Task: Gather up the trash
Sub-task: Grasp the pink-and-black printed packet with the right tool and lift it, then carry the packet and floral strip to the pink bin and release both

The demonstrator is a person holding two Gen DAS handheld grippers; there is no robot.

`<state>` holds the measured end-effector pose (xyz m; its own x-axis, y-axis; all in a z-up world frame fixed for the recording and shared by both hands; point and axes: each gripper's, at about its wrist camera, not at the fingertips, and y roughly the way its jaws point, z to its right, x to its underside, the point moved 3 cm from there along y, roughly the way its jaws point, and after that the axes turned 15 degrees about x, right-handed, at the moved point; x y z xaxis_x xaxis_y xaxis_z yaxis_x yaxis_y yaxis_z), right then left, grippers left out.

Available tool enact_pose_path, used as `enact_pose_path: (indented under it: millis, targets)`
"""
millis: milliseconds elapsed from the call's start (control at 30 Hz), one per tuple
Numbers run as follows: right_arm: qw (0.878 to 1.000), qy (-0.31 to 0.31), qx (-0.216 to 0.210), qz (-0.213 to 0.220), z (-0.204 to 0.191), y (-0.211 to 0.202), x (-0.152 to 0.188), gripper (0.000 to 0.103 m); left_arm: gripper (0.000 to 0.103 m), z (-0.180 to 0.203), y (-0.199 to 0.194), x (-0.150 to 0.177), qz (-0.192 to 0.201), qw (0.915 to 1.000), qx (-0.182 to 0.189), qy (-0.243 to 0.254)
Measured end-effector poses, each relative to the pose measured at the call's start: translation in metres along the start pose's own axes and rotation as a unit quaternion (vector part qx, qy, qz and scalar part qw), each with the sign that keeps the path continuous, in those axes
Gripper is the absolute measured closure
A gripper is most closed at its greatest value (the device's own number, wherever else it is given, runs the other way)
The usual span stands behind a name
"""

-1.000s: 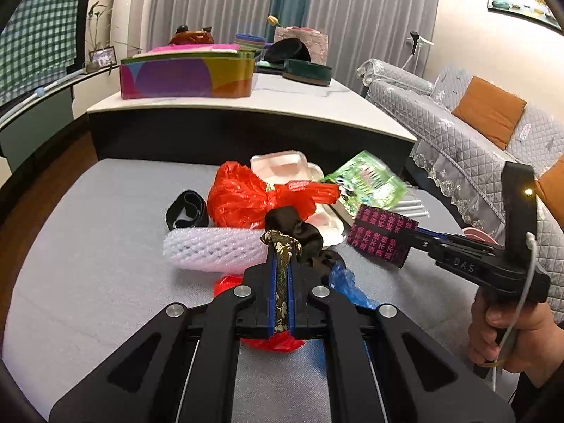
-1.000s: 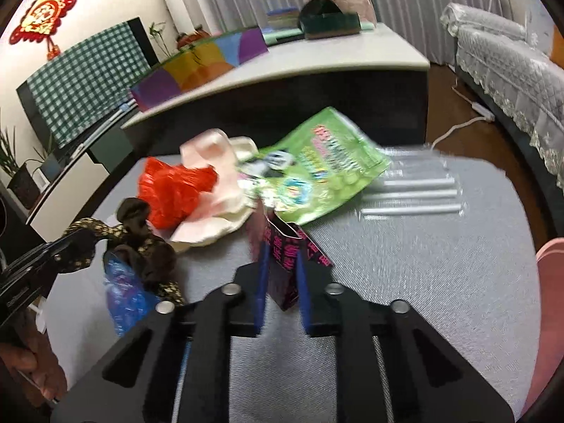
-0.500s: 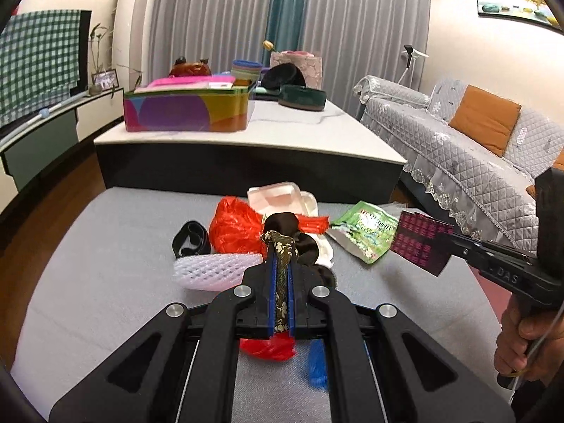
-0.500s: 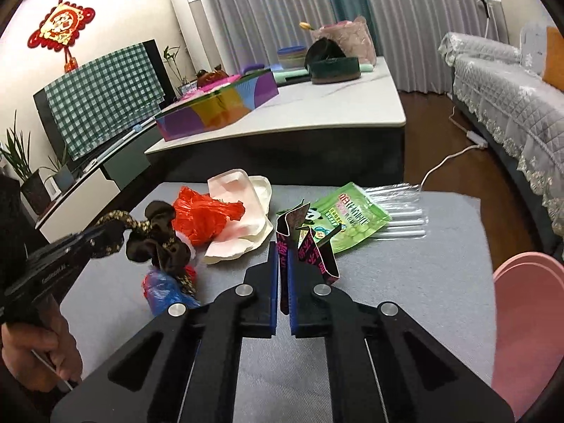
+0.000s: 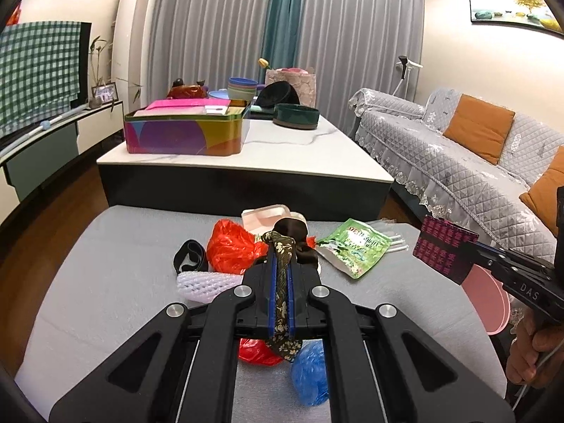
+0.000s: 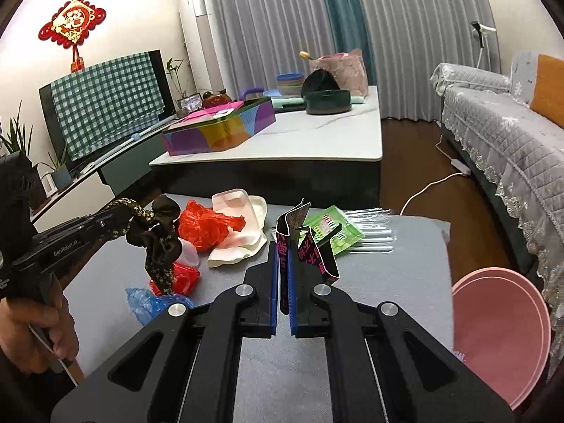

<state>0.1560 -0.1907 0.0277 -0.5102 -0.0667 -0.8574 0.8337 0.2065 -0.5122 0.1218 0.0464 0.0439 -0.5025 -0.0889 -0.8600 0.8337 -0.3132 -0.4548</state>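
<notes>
My right gripper [image 6: 283,257] is clamped narrow on a folded black carton with pink lettering [image 6: 306,243], which stands up out of the jaws, its creased flap leaning to the right. The round pink plastic basin [image 6: 500,335] sits low and to the right of this gripper, off the edge of the grey padded surface [image 6: 405,264], and nearer to this hand than to my other one. I judge that the carton has to travel right and down to drop there. My left gripper [image 5: 281,264] is pinched shut on a dark floral fabric strip [image 5: 282,292], its long axis running straight along the fingers, with the knotted end hanging just past the tips. Beyond both grippers lie a crumpled red plastic bag [image 6: 208,225], a white foam tray [image 6: 239,236] and a green snack pouch [image 5: 356,248].
</notes>
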Motion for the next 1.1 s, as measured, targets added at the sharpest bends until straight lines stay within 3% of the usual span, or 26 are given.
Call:
enact_pose_path:
  millis: [533,1100]
  targets:
    - [0.999,-0.002,0.037,0.032,0.028,-0.040,-0.003,0.098,0.099,0.025,-0.013,-0.018,0.028,0.9991,0.023,0.023]
    - [0.995,0.018,0.084,0.049,0.079,-0.067,-0.001,0.098,0.099,0.084,0.010,-0.010,0.010,0.9957,0.075,0.053]
